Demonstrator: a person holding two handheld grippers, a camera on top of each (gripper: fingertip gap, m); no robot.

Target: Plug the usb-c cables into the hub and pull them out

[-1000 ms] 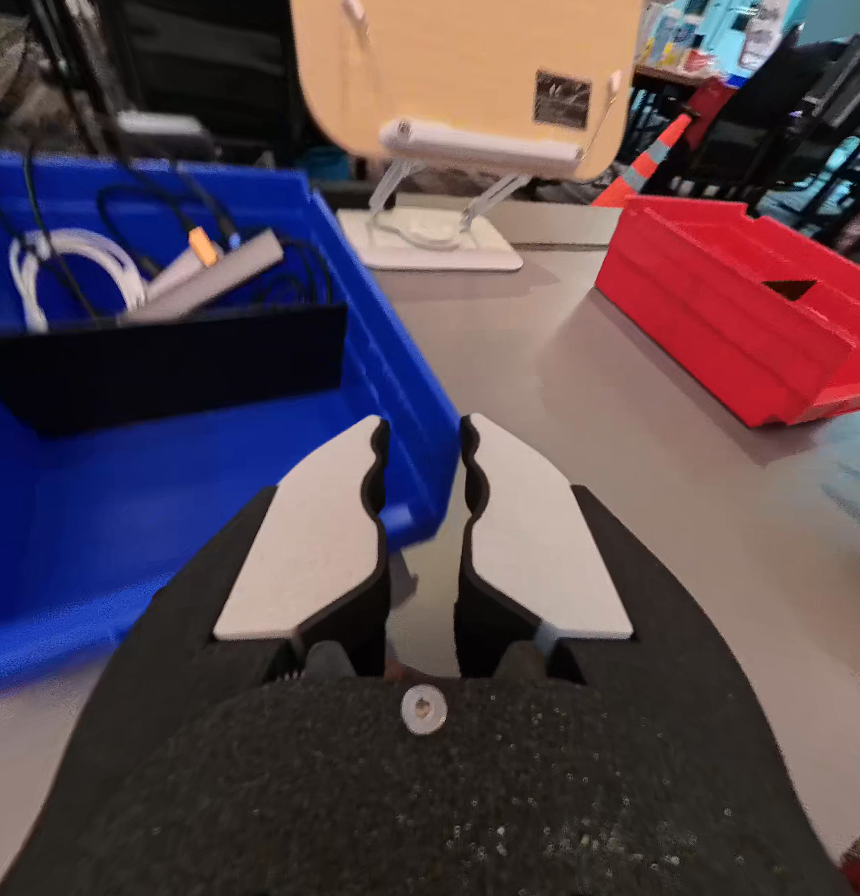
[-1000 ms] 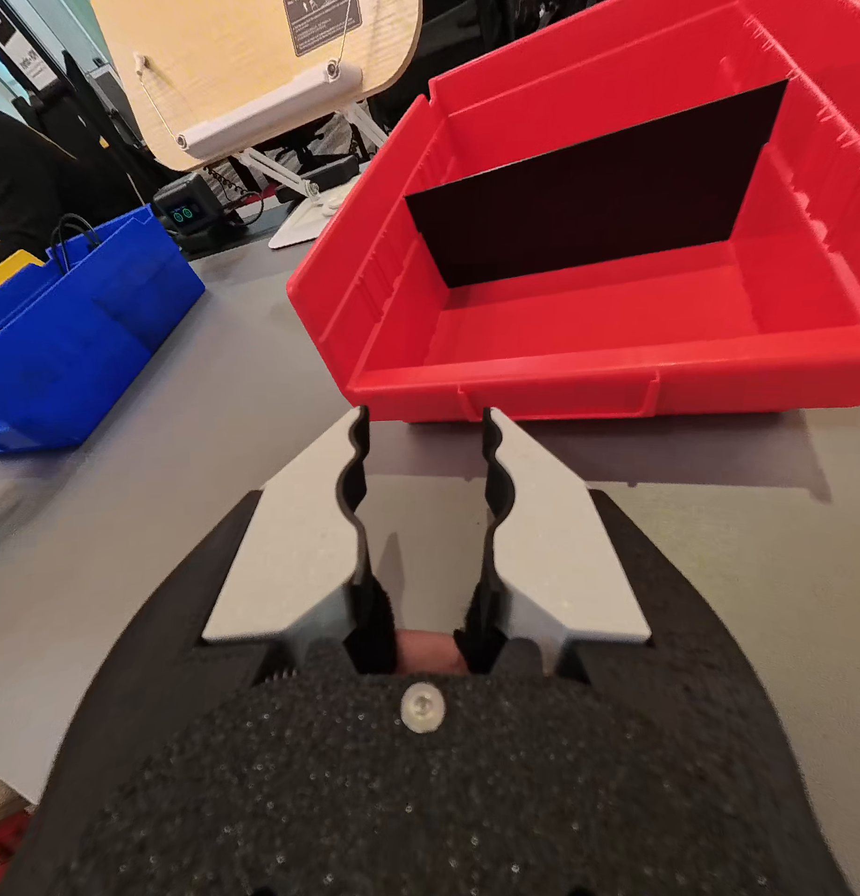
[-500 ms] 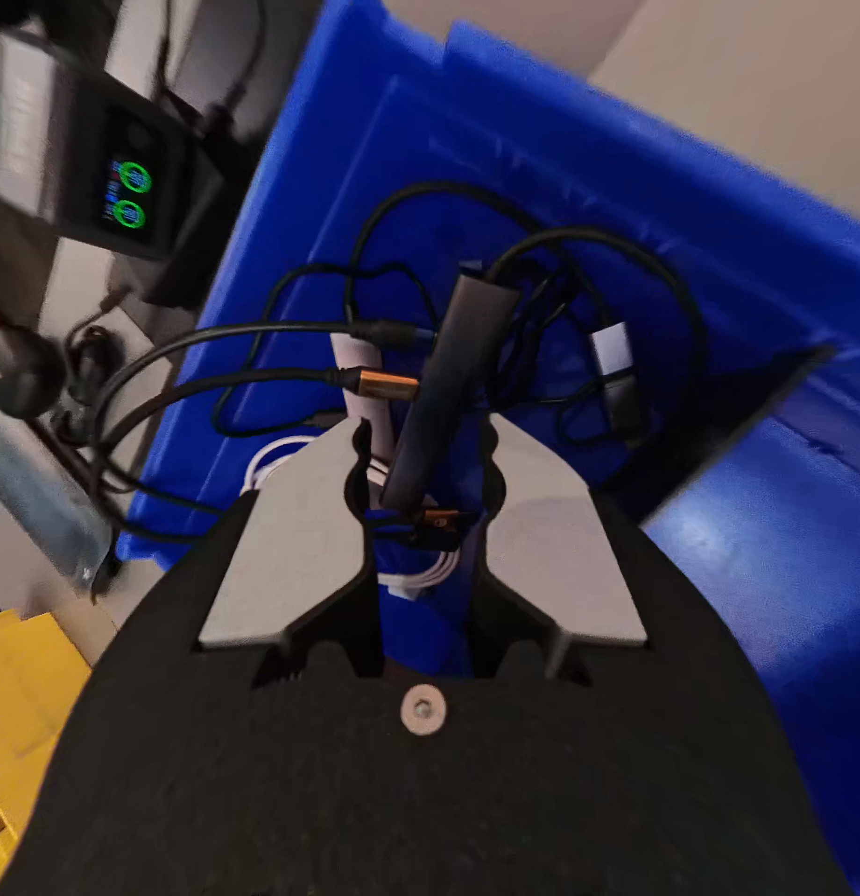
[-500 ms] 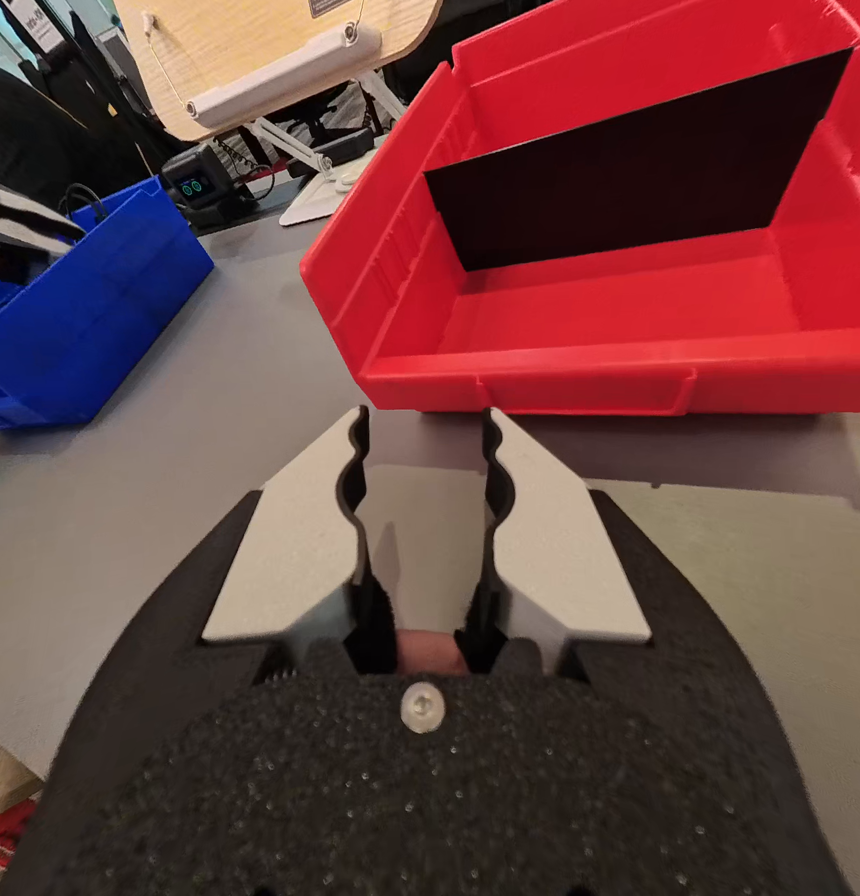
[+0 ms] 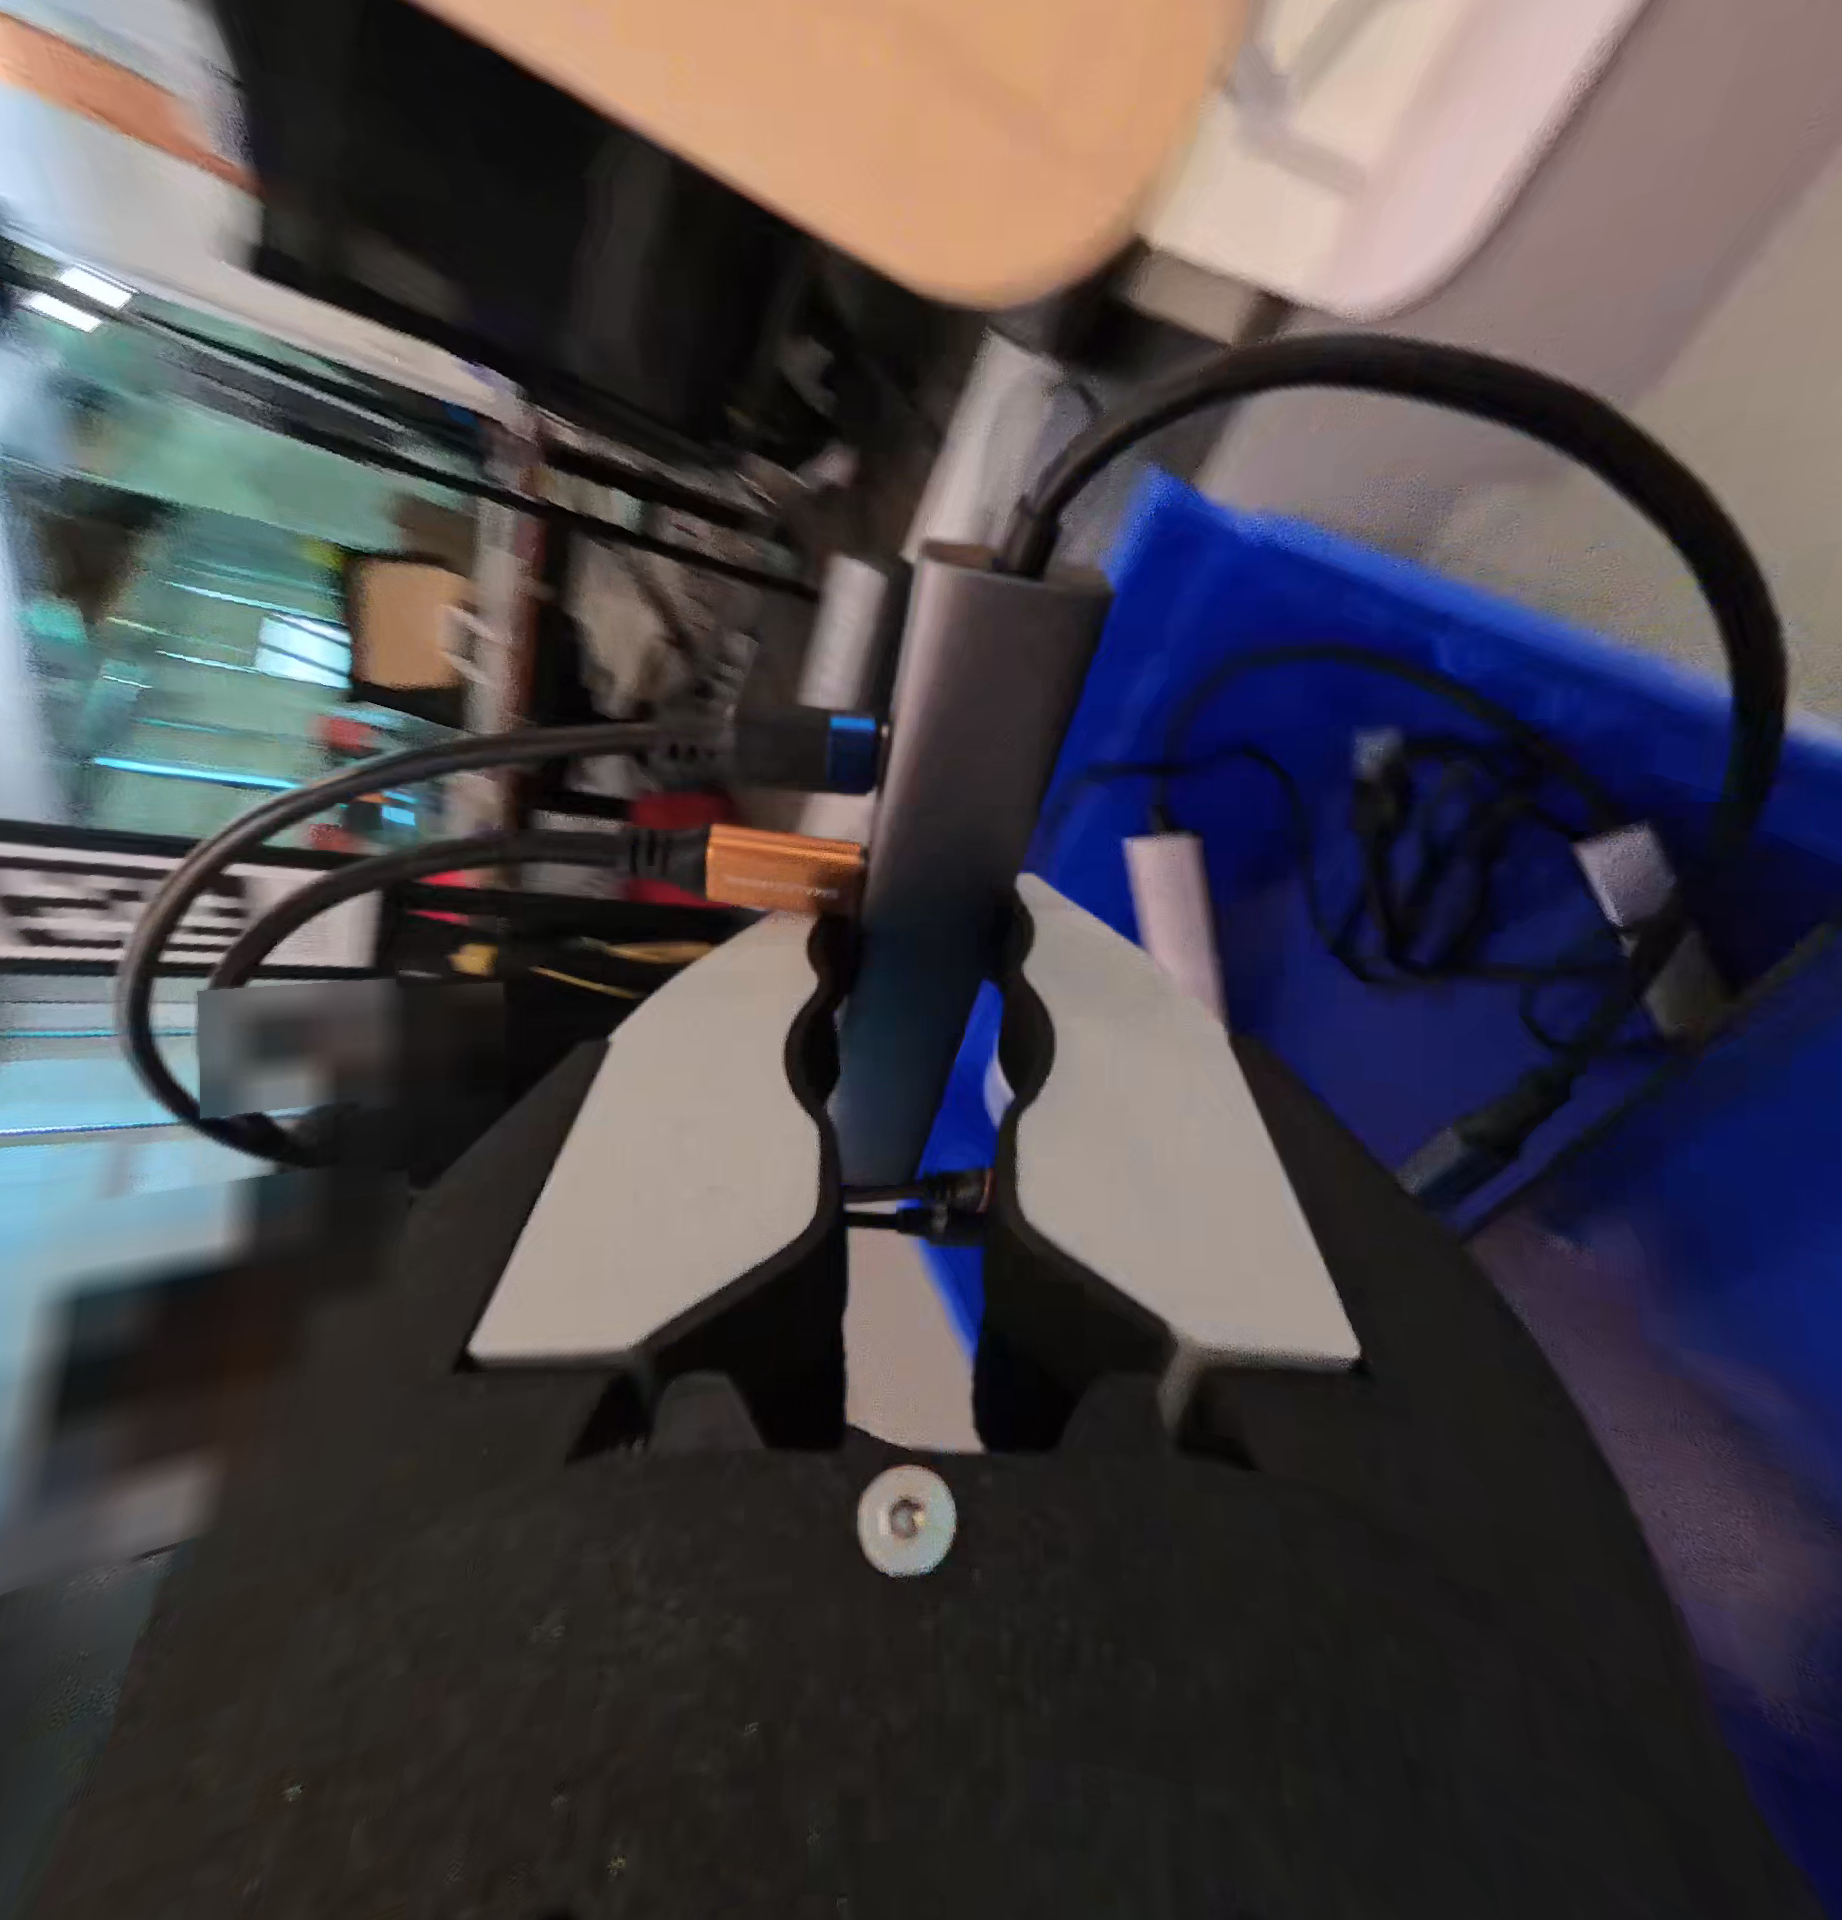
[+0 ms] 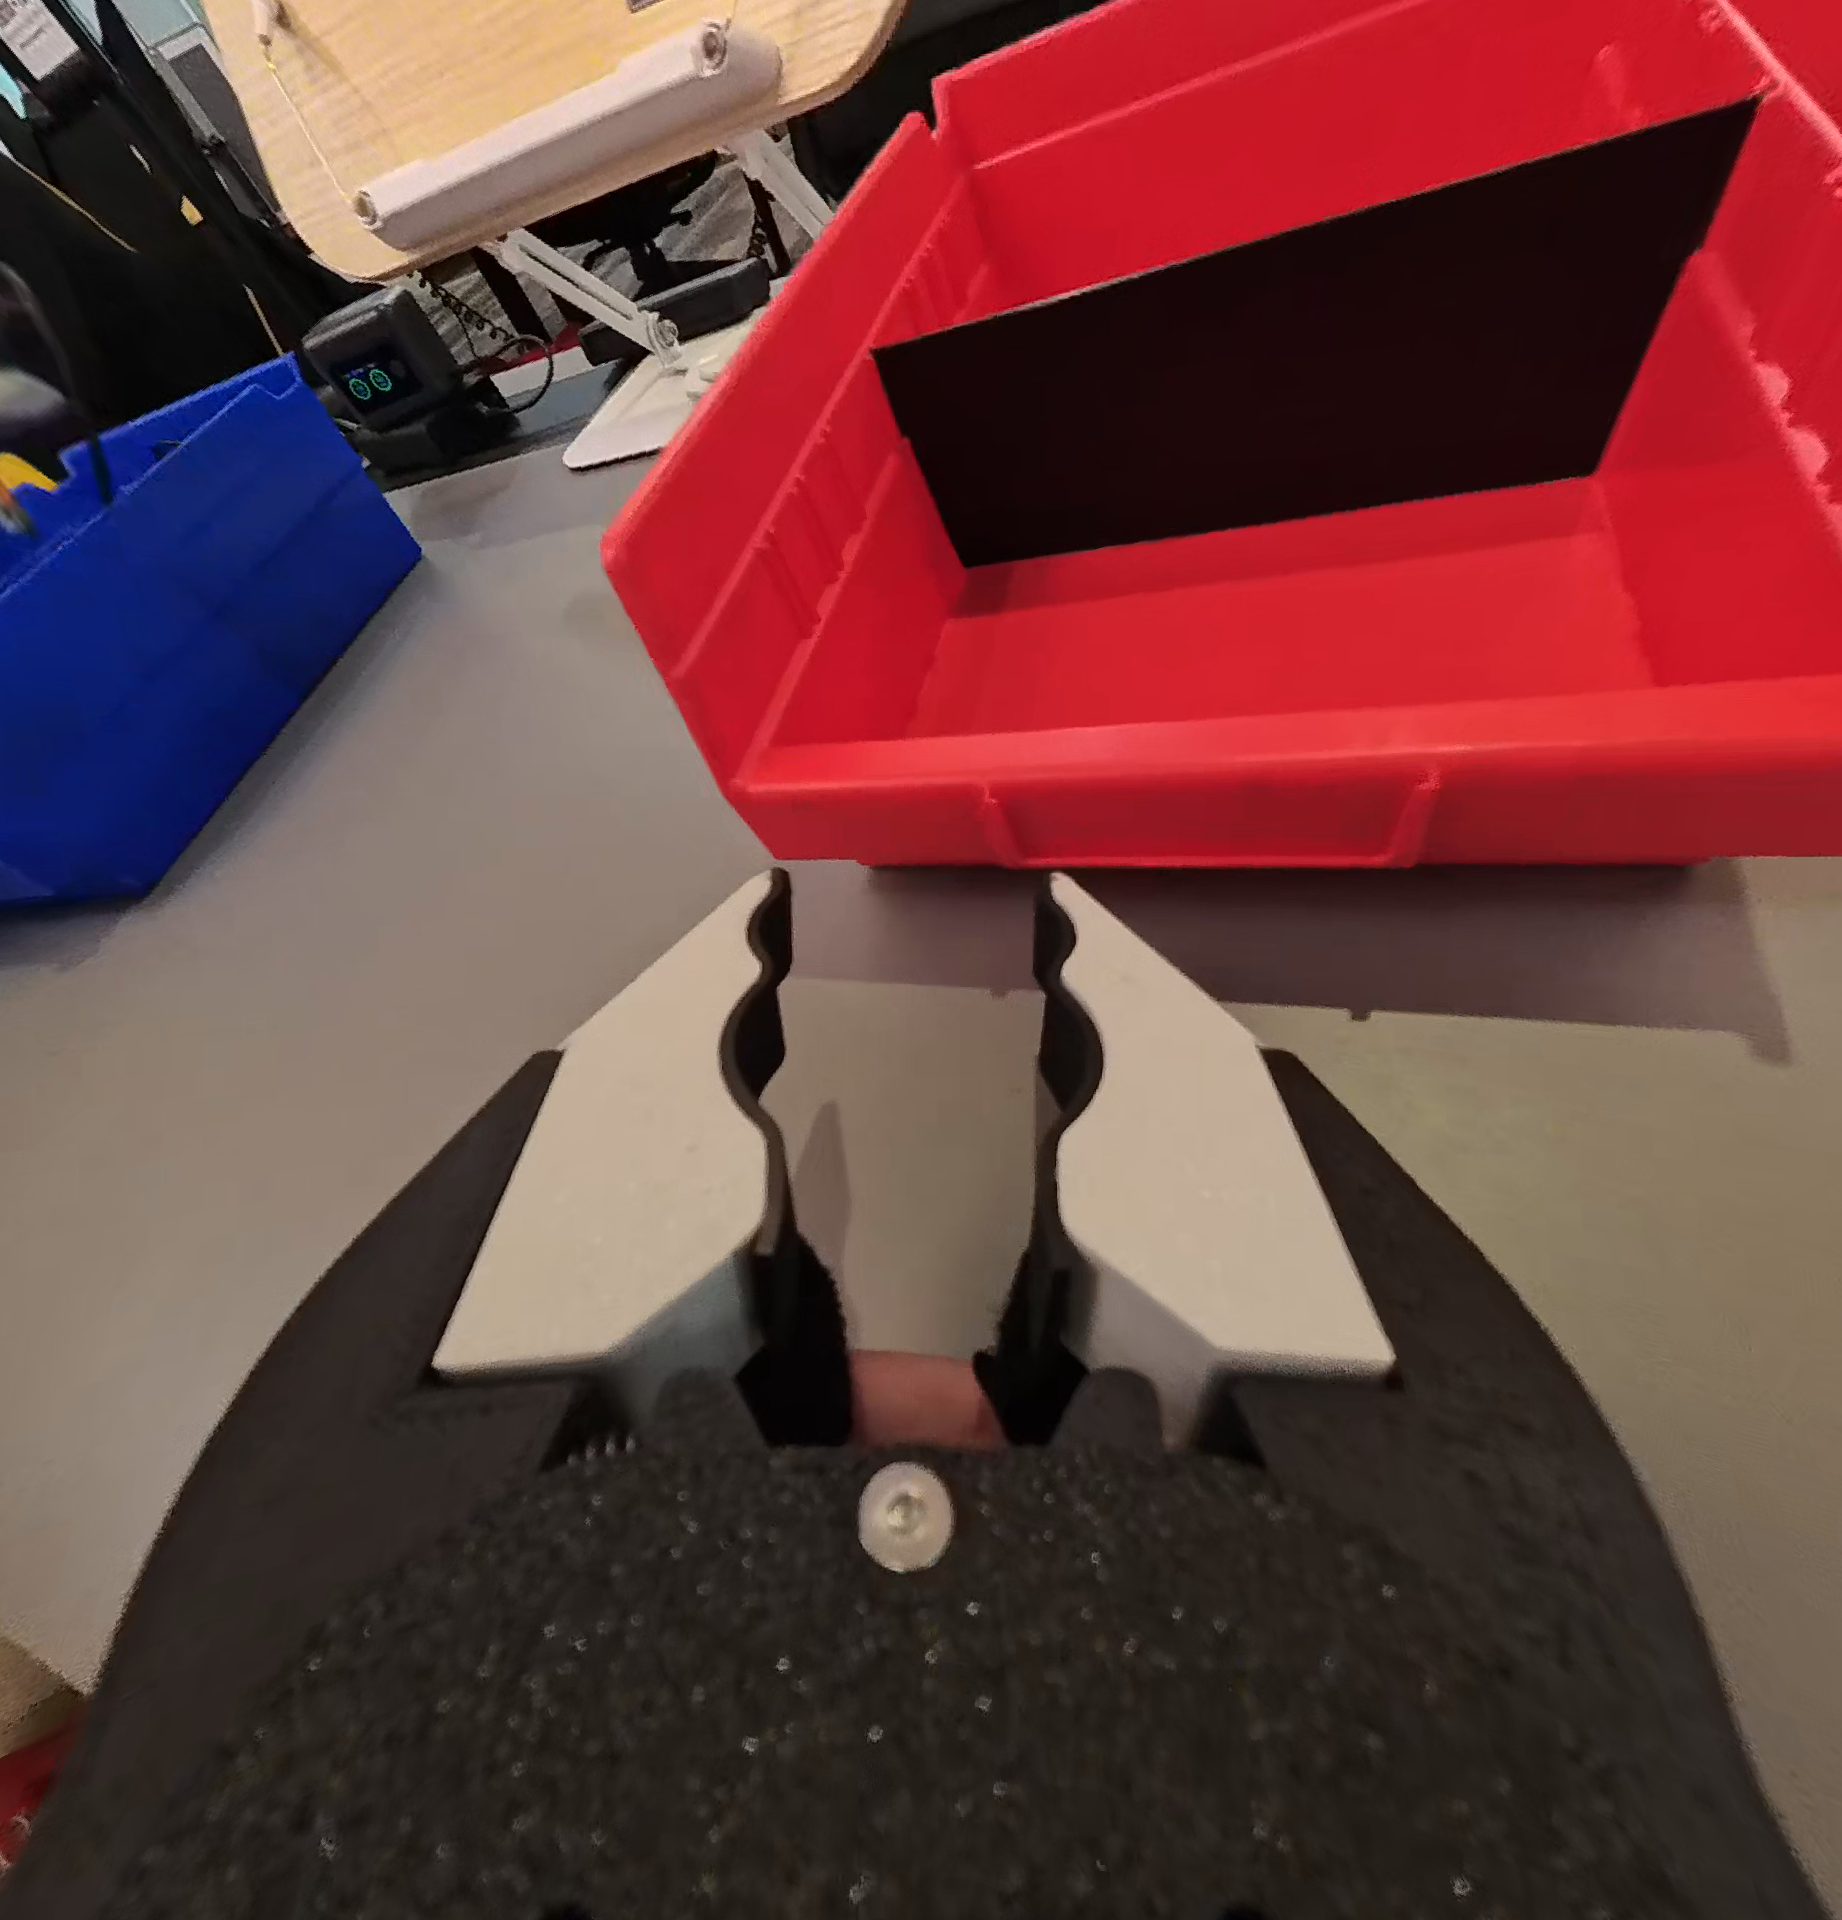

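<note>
Two plugs sit in the left side of the dark grey bar-shaped metal hub (image 5: 958, 790): a blue-collared black plug (image 5: 823, 750) above and a copper-orange metal plug (image 5: 782, 871) just below it, each trailing a black cable (image 5: 304, 831) that loops away to the left. One thicker black cable (image 5: 1582, 457) leaves the hub's far end and arcs over to the right, down toward the blue plastic bin (image 5: 1519, 790). The hub itself stands upright between the two grey fingers of the left gripper (image 5: 917, 940), which is clamped on its lower part, lifted clear above the blue bin. To the right of the hub, inside that bin, lie one white connector (image 5: 1171, 914), one silver connector (image 5: 1634, 883) and a tangle of thin black cords (image 5: 1436, 862); how many cords I cannot tell through the blur. One light wooden board (image 5: 896, 135) fills the view above the hub.

From the right wrist view, the right gripper (image 6: 912, 914) is released, its two fingers spread with only the grey tabletop (image 6: 460, 831) between them. One red plastic bin (image 6: 1208, 821) with one black divider panel (image 6: 1312, 353) stands just beyond its tips; the blue bin lies well apart to the left.
</note>
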